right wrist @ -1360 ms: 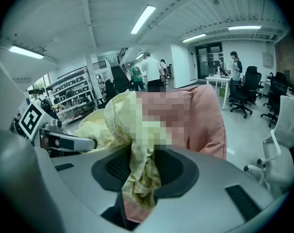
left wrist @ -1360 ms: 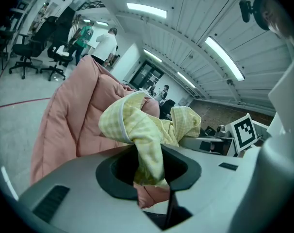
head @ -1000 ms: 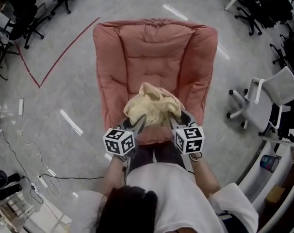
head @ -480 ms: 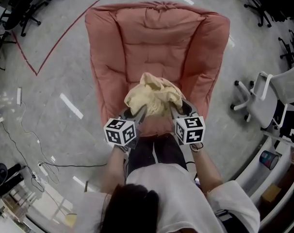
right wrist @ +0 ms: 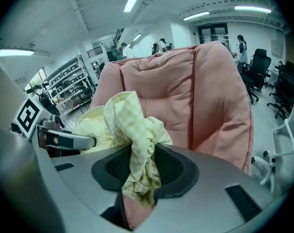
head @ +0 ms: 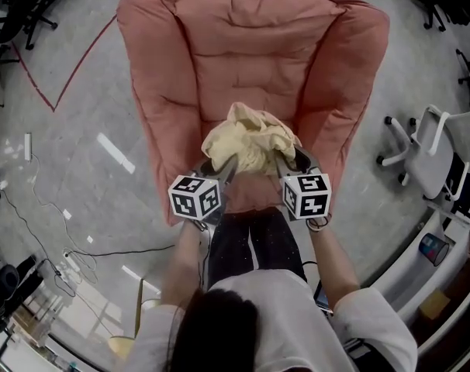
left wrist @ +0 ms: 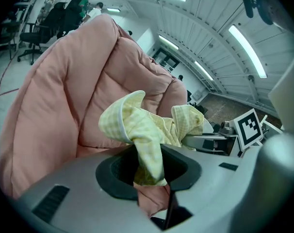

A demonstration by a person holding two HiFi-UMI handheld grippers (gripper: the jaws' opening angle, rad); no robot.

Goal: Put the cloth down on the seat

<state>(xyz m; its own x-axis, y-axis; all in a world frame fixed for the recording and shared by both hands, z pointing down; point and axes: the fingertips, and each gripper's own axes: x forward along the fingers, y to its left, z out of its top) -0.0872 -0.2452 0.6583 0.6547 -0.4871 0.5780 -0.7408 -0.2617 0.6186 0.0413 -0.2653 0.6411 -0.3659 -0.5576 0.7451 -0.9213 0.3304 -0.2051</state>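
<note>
From the head view, your marker cubes (head: 195, 198) and the bunched cloth (head: 250, 142) cover the jaw tips, so the grip reads only from the gripper views. The top of the pink padded seat (head: 219, 60) is cut off by the frame's upper edge. Its front edge lies under the cloth and your grippers. No view shows whether the cloth's underside touches the cushion.

The cloth is pale yellow with a fine check, crumpled into a loose bundle with folds standing up. It sits over the front part of the seat, between your two grippers.

Your left gripper (head: 226, 169) is clenched on one twisted corner of the cloth. The fabric runs down through the narrow gap between its dark pads (left wrist: 113, 171), and a short end hangs below them. Your right gripper (head: 278, 165) is clamped the same way on the cloth's other side, with a wad of fabric pinched between its jaws. Each gripper view shows the other gripper close alongside at the frame's edge.
</note>
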